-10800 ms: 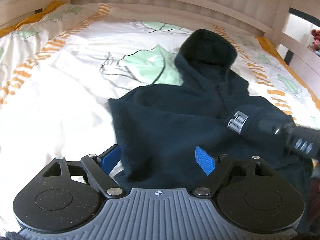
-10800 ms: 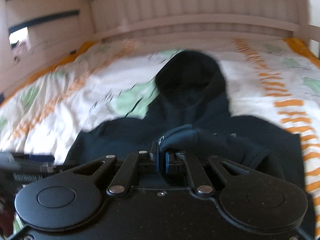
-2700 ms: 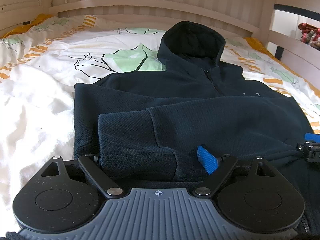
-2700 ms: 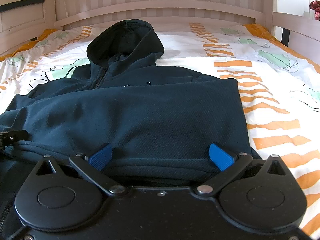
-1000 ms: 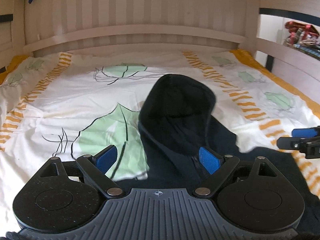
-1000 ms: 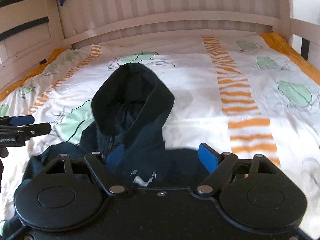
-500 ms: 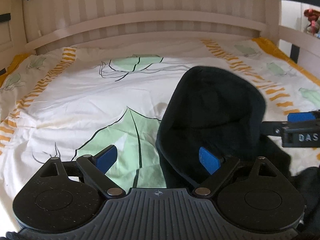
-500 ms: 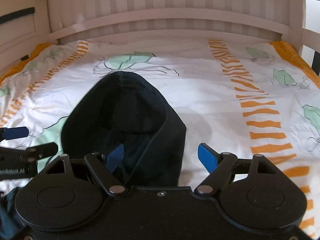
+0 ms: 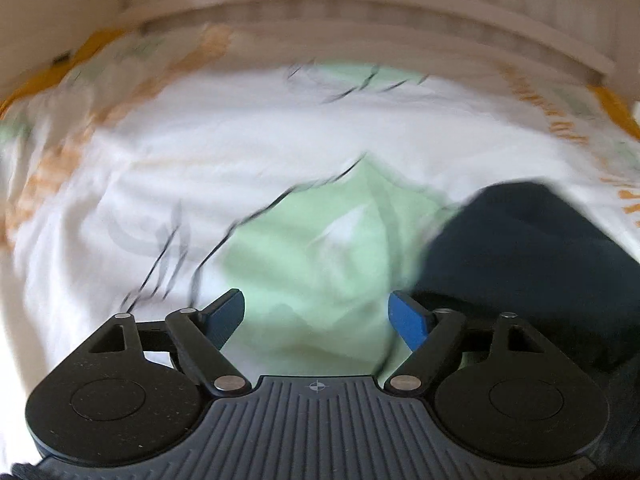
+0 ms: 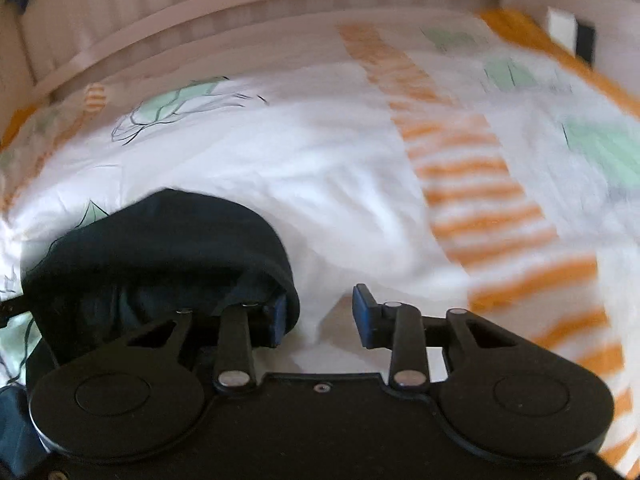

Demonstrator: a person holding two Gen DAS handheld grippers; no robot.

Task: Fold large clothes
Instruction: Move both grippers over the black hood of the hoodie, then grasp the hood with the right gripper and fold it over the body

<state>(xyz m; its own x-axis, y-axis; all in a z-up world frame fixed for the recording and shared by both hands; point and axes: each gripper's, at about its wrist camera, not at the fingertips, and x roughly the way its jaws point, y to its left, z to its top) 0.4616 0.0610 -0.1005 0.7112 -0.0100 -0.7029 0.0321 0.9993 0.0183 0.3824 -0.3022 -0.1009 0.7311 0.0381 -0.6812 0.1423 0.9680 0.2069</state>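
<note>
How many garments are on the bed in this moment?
1: a dark hoodie, at the left in the right wrist view and at the right in the left wrist view. Blur could hide others.

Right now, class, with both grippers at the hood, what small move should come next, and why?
Probably close both on the hood: the right gripper and left gripper stand open on either side of it, pads at its edges, nothing gripped yet.

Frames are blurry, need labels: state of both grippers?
Left gripper: open, empty, over the leaf-print sheet.
Right gripper: open, holding nothing; dark navy fleece hood beside it.
</note>
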